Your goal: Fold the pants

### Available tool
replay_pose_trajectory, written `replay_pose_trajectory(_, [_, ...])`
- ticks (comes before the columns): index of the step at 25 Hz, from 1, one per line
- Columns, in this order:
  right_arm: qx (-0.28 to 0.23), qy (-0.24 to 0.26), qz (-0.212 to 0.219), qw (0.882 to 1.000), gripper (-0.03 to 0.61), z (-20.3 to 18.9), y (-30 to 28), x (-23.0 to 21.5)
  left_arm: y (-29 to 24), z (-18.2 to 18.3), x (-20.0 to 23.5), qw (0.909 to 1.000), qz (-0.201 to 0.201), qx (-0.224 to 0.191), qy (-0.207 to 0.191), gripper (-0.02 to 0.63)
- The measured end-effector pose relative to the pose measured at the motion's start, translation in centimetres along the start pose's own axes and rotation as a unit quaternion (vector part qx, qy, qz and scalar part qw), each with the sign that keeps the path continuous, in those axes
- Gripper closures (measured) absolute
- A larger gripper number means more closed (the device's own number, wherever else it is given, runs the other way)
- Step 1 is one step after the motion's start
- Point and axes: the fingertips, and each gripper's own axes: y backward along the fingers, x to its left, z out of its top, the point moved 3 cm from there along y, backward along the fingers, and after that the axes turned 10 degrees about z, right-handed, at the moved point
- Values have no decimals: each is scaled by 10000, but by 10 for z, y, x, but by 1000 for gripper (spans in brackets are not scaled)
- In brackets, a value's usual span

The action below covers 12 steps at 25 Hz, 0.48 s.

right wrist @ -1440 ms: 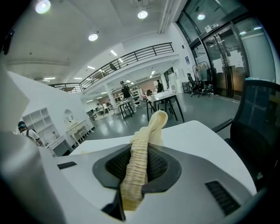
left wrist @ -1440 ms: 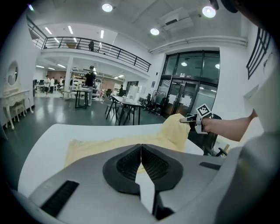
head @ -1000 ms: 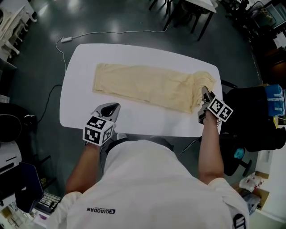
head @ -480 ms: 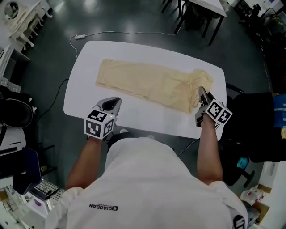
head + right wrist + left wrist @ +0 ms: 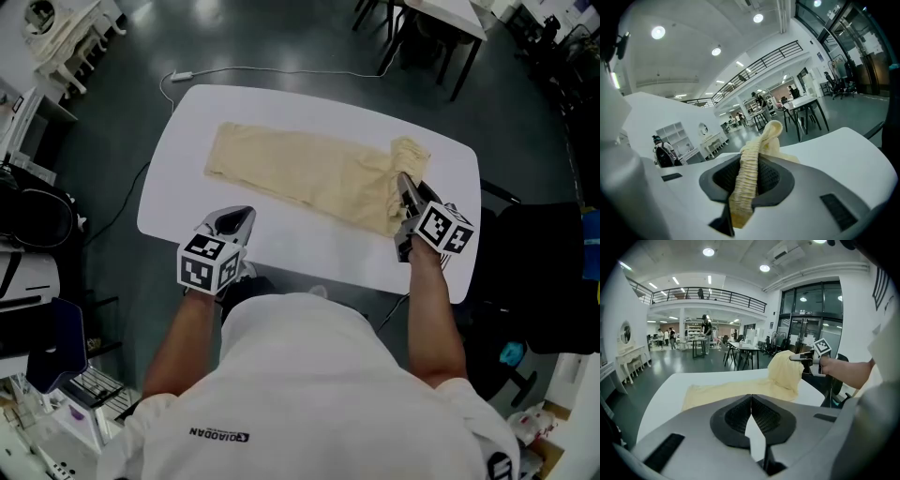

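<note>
Pale yellow pants (image 5: 300, 173) lie lengthwise across the white table (image 5: 272, 248). Their right end (image 5: 408, 155) is bunched and lifted off the tabletop. My right gripper (image 5: 405, 192) is shut on the ribbed waistband (image 5: 747, 180), which runs up between its jaws. In the left gripper view the raised cloth (image 5: 786, 369) hangs from that gripper (image 5: 802, 357). My left gripper (image 5: 234, 220) hovers at the table's near edge, left of the pants, jaws together with nothing between them (image 5: 751, 404).
A white cable (image 5: 262, 70) trails on the dark floor beyond the table. Dark chairs and tables (image 5: 412, 28) stand at the far right. A black chair (image 5: 553, 272) sits close to my right arm. White shelving (image 5: 56, 37) is at the far left.
My right gripper has moved left and up with the waistband, lifting the pants' right end higher and bunching it inward. My left gripper has drifted slightly along the near table edge.
</note>
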Motion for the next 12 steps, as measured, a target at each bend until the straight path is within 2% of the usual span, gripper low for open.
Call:
replay_pose_trajectory(5, [24, 167, 49, 9998, 490, -1, -25, 26, -3, 2, 37, 9999, 44, -71, 135, 586])
replay_pose_trajectory(12, [-31, 113, -284, 9995, 490, -6, -66, 60, -5, 7, 108, 9999, -162, -43, 15, 586])
